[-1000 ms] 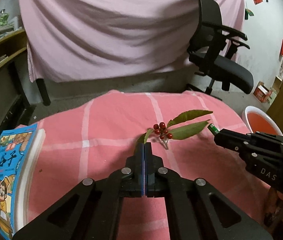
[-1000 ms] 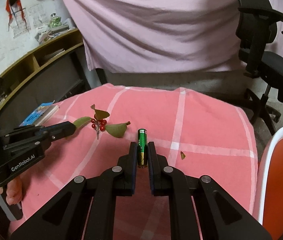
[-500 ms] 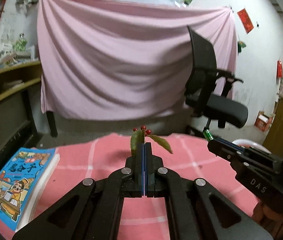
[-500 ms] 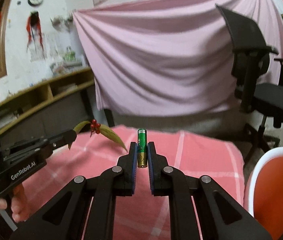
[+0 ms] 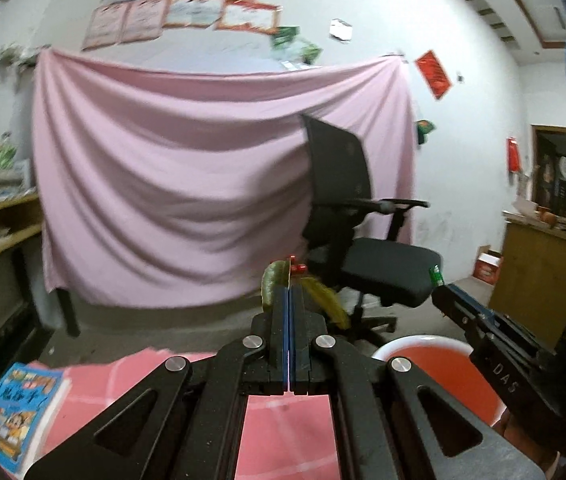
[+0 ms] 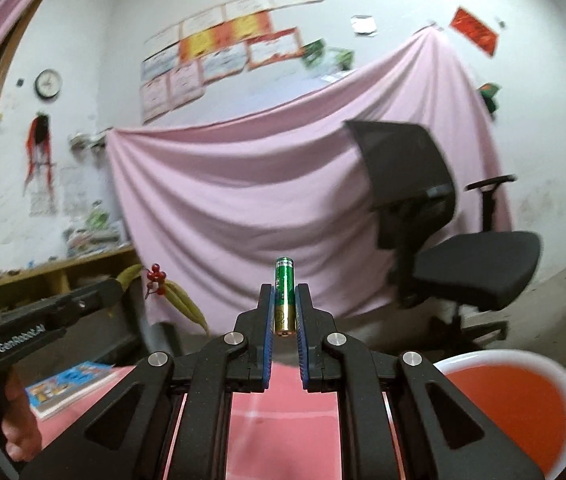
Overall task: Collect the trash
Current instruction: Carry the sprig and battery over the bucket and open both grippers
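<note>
A: Left wrist view. Left gripper [image 5: 289, 292] clenched on the berry sprig [image 5: 283, 276], aloft above the pink tablecloth [image 5: 123, 376]. Light, floppy, berries fragile; hold the stem. The pinch point is hidden between the pads.

B: Right wrist view. Right gripper [image 6: 284, 304] clamps the green AA battery [image 6: 284, 296] mid-body, upright. Stiff, smooth, could slip. Red bin [image 6: 515, 404] low right, rim cut off; chair blurred.

battery [image 6: 284, 294]: green with gold lower end, upright, clamped between the right gripper's [image 6: 284, 300] pads, in the air | berry sprig [image 5: 297, 280]: red berries, green leaves, pinched in the left gripper [image 5: 289, 292] | bin [image 6: 563, 380]: white rim, orange inside, near right
</note>
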Motion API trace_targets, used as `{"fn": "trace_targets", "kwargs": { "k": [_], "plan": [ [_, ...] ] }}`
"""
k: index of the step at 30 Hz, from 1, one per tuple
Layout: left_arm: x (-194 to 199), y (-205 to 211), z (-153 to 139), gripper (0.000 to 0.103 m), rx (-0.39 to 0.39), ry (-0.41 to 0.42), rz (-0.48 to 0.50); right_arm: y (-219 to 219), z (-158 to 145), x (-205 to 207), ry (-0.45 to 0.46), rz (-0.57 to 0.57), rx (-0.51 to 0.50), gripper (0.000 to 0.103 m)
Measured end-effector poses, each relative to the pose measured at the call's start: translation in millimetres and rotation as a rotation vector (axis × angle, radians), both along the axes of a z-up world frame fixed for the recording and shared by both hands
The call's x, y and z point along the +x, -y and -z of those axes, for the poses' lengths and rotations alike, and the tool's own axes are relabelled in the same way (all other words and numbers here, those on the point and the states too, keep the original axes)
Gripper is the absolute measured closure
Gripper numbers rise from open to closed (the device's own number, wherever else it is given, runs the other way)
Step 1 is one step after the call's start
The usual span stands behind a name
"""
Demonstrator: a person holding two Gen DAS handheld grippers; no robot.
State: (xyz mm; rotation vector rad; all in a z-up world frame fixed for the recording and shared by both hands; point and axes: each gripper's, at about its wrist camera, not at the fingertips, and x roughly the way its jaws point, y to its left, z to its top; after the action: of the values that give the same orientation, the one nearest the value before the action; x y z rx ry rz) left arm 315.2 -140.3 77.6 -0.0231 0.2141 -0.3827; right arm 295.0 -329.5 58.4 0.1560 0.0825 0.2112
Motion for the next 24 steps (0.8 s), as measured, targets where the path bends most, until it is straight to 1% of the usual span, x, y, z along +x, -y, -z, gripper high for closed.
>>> {"fn": "trace_targets", "kwargs": {
  "k": [4,7,11,15,19,24],
  "plan": [
    [2.5,37.1,-6.2,0.103,0.011,-0.002,0.071,25.2,1.4,-8.9,-0.015,0.057,-0.027,0.095],
    [10.2,67.4,-4.0,0.103,0.013,-0.036,0.131,45.0,4.4,-10.9,-0.041,0.098,-0.028,0.095],
    [17.2,104.5,3.3,0.103,0.038,-0.081,0.176,78.7,13.1,-7.1,-0.103,0.133,0.039,0.095],
    [26.4,137.2,15.0,0.103,0.067,-0.152,0.196,99.0,31.8,4.8,-0.211,0.141,0.083,0.095],
    [35.6,157.1,24.6,0.103,0.072,-0.221,0.215,119.9,46.8,11.0,-0.282,0.153,0.130,0.095],
    [42.8,171.8,35.9,0.103,0.096,-0.281,0.236,131.9,58.1,11.0,-0.332,0.166,0.161,0.095]
  ]
}}
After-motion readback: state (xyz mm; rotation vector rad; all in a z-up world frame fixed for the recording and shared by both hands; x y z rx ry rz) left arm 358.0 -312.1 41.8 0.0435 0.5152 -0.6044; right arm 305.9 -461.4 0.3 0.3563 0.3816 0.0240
